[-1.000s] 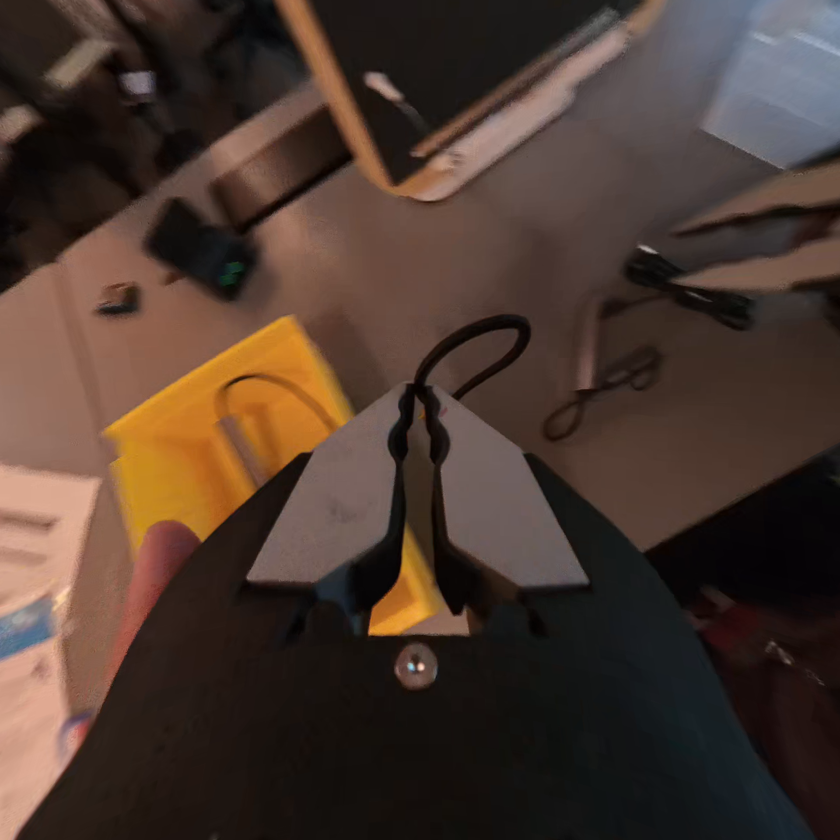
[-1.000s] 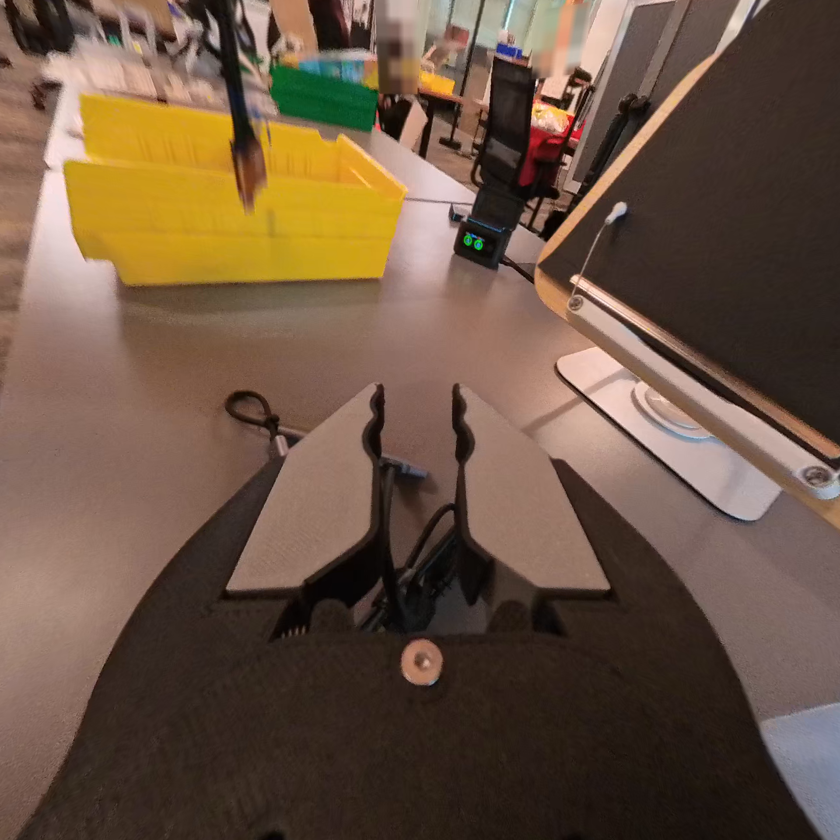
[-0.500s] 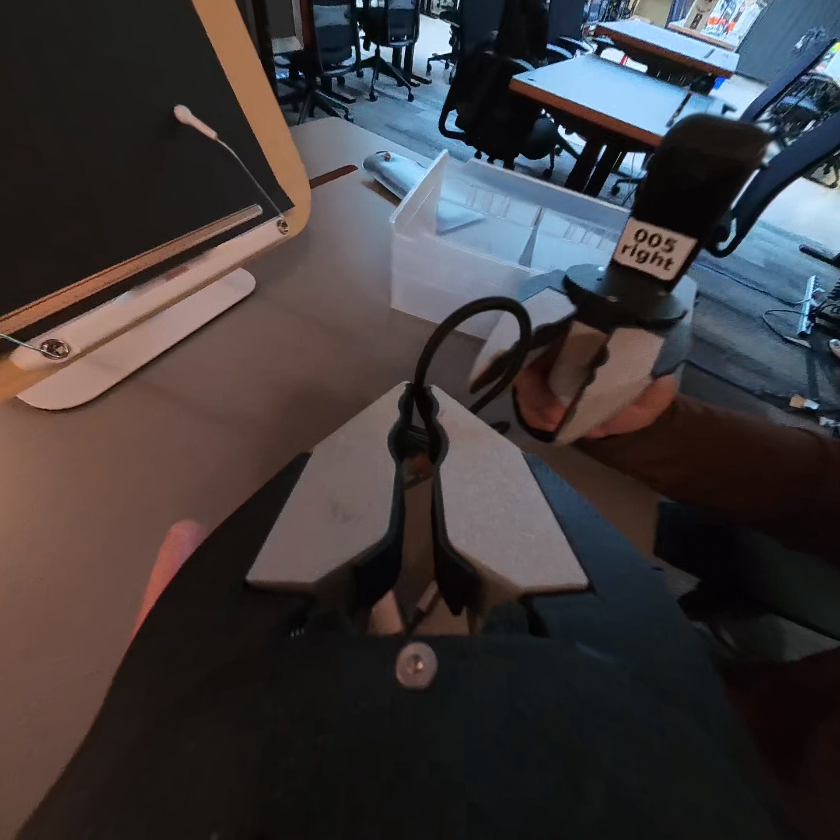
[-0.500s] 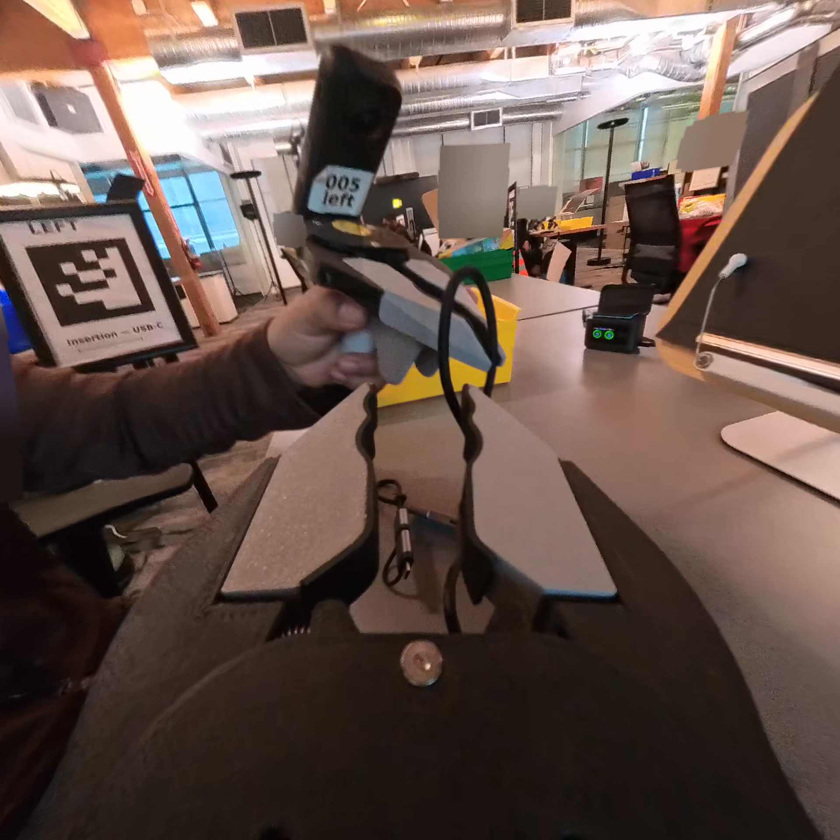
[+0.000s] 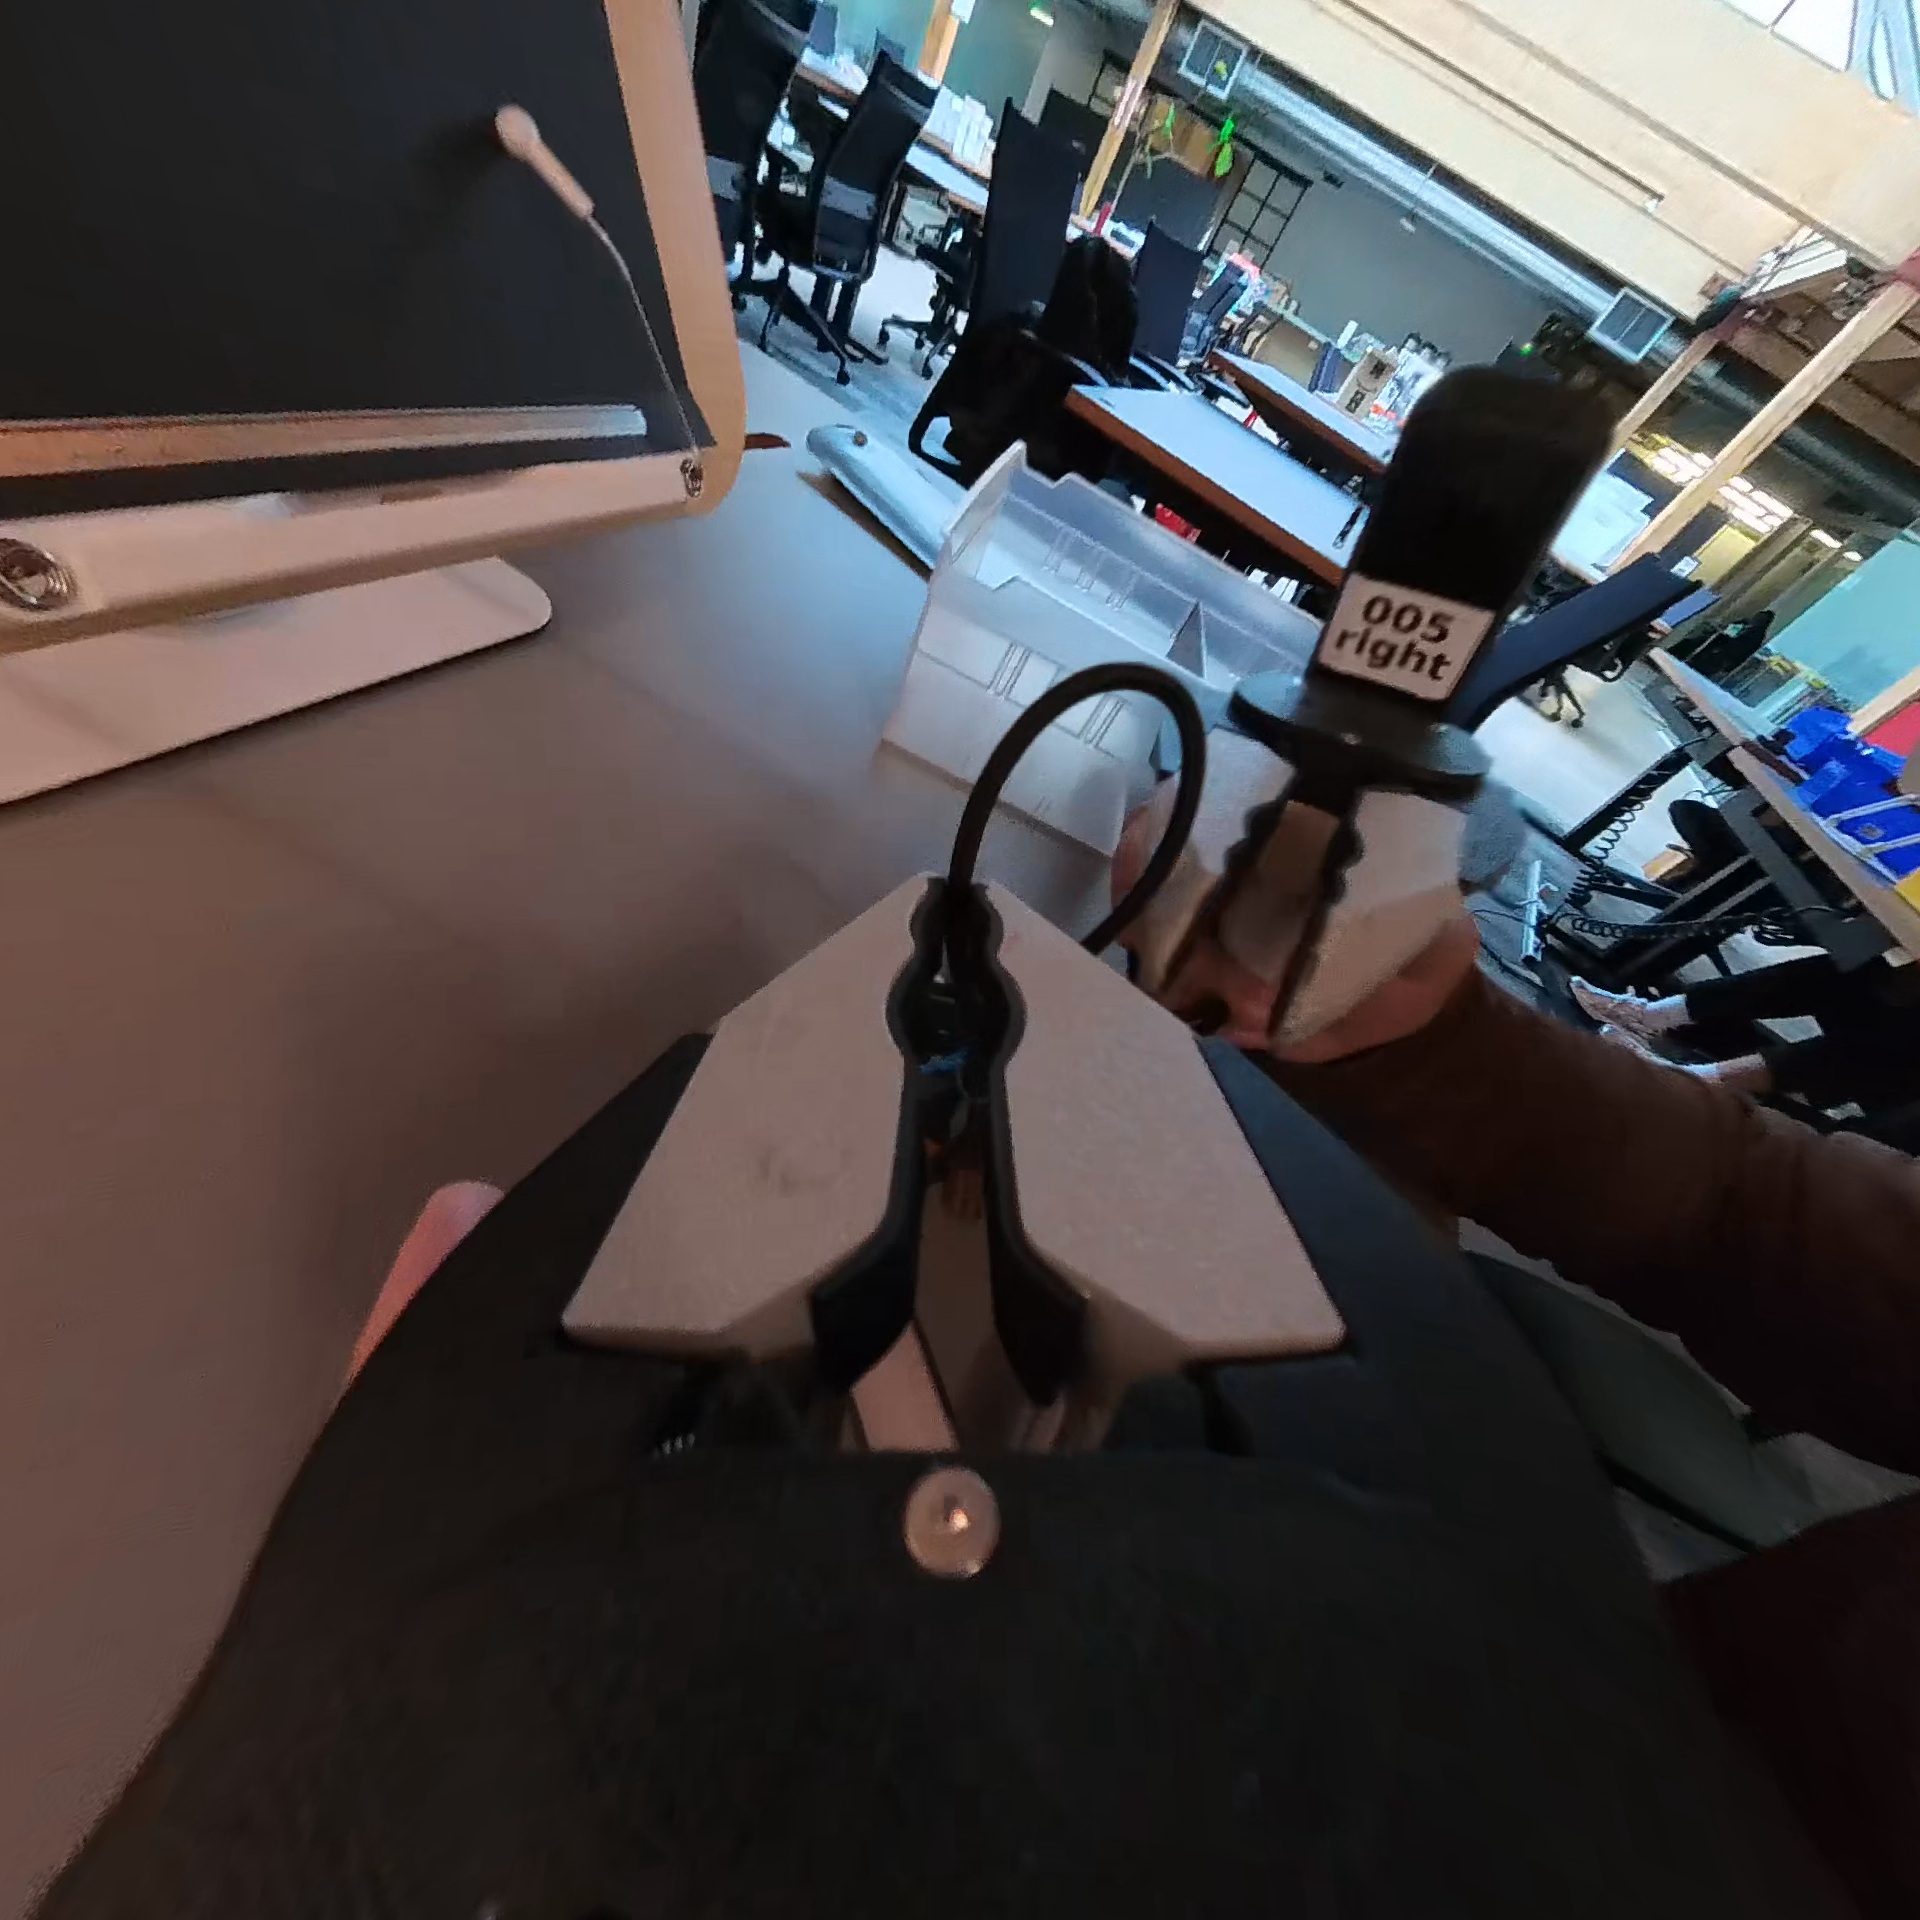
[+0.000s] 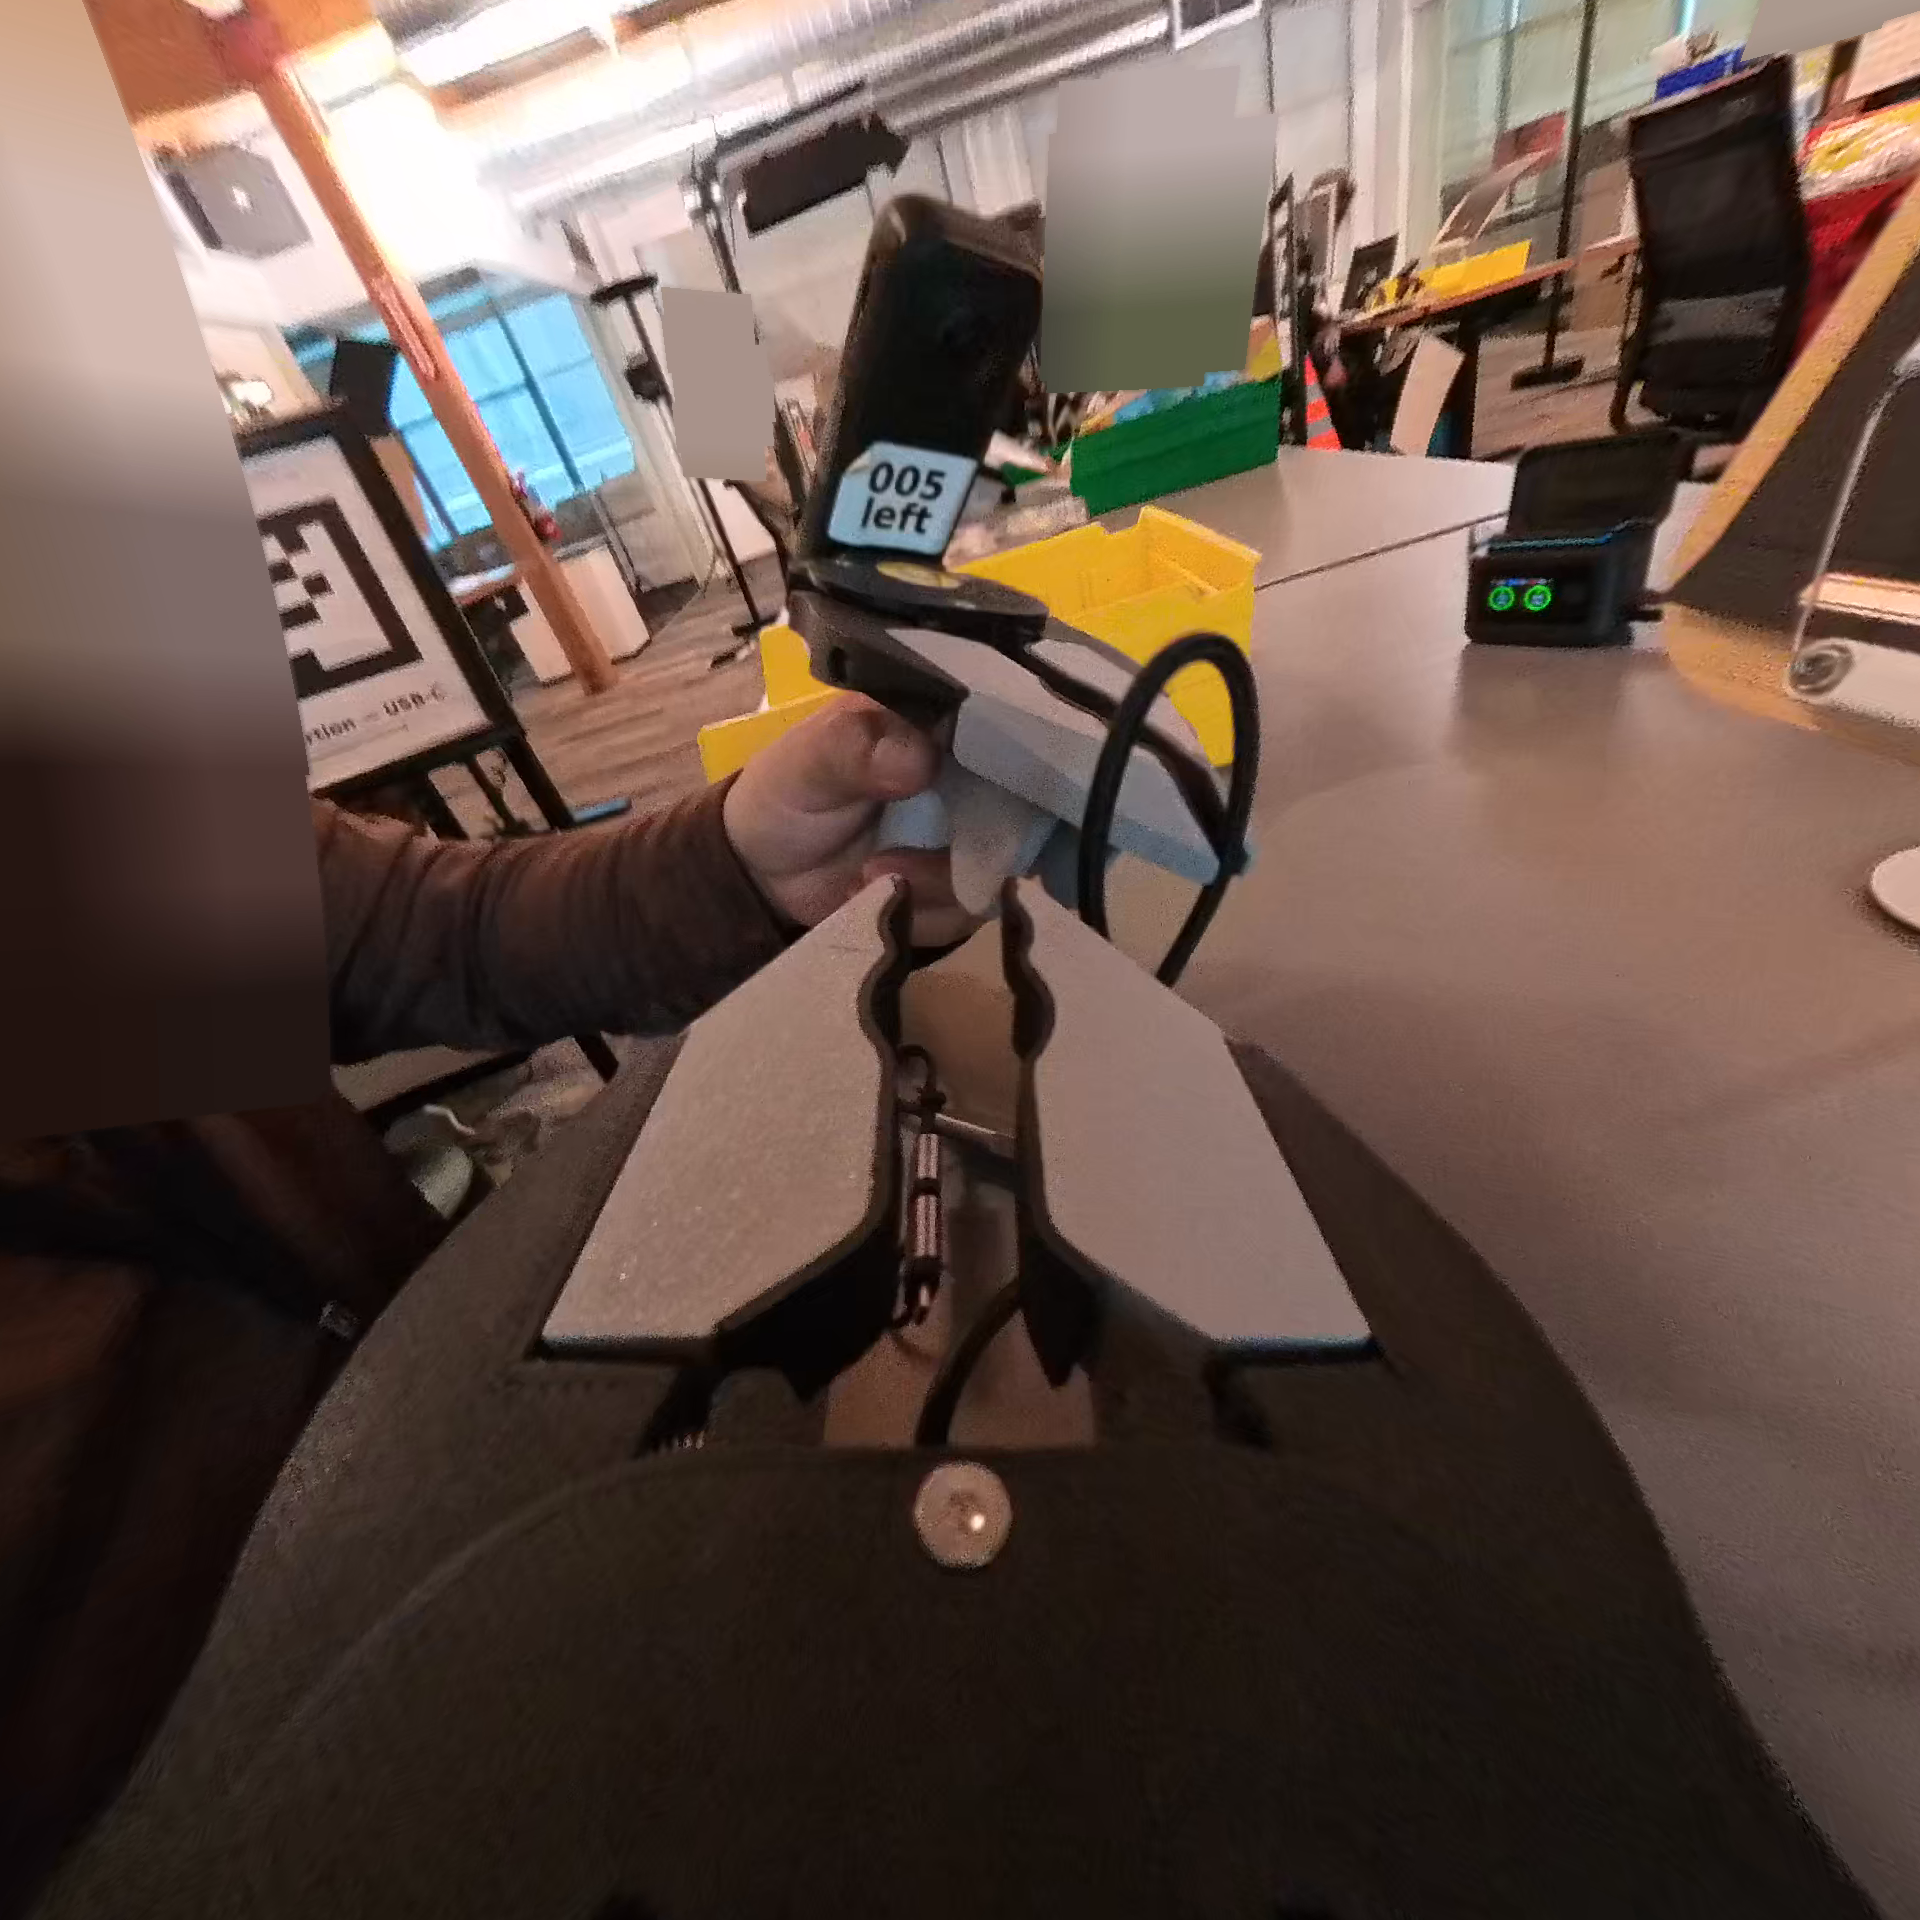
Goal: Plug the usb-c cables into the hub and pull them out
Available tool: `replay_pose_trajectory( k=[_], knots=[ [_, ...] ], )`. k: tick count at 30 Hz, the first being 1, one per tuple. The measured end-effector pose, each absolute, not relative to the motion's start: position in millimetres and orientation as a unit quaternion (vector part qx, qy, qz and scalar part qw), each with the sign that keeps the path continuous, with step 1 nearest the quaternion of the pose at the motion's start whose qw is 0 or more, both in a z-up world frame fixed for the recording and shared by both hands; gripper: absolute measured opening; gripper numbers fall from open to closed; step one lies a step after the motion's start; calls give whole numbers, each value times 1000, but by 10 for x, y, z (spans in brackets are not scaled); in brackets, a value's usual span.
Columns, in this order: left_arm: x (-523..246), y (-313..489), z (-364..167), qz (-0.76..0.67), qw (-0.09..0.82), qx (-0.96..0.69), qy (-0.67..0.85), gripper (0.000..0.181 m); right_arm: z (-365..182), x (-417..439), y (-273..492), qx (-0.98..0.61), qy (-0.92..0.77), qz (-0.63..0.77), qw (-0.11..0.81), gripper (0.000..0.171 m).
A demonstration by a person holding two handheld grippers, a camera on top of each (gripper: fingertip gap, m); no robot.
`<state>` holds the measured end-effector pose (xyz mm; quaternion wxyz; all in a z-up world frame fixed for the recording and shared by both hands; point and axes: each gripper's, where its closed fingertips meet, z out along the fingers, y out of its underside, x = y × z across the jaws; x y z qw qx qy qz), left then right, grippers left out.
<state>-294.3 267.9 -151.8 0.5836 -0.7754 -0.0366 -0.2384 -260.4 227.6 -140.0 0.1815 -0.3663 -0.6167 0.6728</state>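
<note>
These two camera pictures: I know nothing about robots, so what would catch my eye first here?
Probably the black cable arching up in a loop from the left gripper, whose two fingers are pinched shut on it just above the grey table. Next, the right gripper, held open with nothing between its fingers, faces the left one at close range. A bright yellow bin stands out behind them on the table.

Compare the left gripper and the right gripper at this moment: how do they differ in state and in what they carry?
1. The left gripper has its jaws shut on a black cable; the right gripper has its jaws apart.
2. The cable arches up from the left gripper's tips; the right gripper grips nothing.

Both have grey fingers, black bodies, and are hand-held, facing each other above the grey table.
</note>
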Motion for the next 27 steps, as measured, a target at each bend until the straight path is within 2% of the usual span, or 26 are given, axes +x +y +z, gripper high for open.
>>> replay_pose_trajectory(
  k=[2, 8, 14, 15, 17, 18, 19, 20, 22, 23, 27],
  knots=[
    [-2951, 2689, -1550, -223, 583, -780, -34, 2, -1450, -2667, 2270, -369, -645, 642, 191, 0],
    [-3047, 2714, -1655, -186, 582, -791, -36, 2, -1319, -2884, 2598, -386, -679, 530, 330, 0],
    [-3181, 2700, -1668, -184, 586, -787, -56, 2, -1244, -2962, 2823, -410, -659, 538, 328, 0],
    [-3174, 2700, -1661, -185, 588, -785, -55, 2, -1285, -2952, 2812, -408, -652, 555, 317, 6],
    [-3162, 2709, -1692, -182, 583, -790, -54, 1, -1387, -2914, 2697, -410, -634, 603, 258, 61],
    [-3155, 2718, -1720, -177, 578, -795, -51, 1, -1435, -2871, 2594, -411, -628, 628, 207, 76],
    [-3145, 2726, -1744, -172, 574, -799, -48, 1, -1465, -2828, 2511, -409, -624, 646, 163, 72],
    [-3133, 2734, -1762, -168, 572, -802, -45, 1, -1488, -2819, 2485, -409, -621, 651, 149, 57],
    [-3096, 2747, -1790, -161, 569, -806, -36, 1, -1553, -2881, 2568, -427, -623, 629, 181, 12],
    [-3068, 2750, -1790, -162, 568, -806, -32, 1, -1580, -2890, 2589, -430, -630, 618, 191, 2],
    [-3030, 2758, -1790, -155, 569, -807, -24, 2, -1589, -2885, 2621, -434, -642, 594, 217, 2]
  ],
)
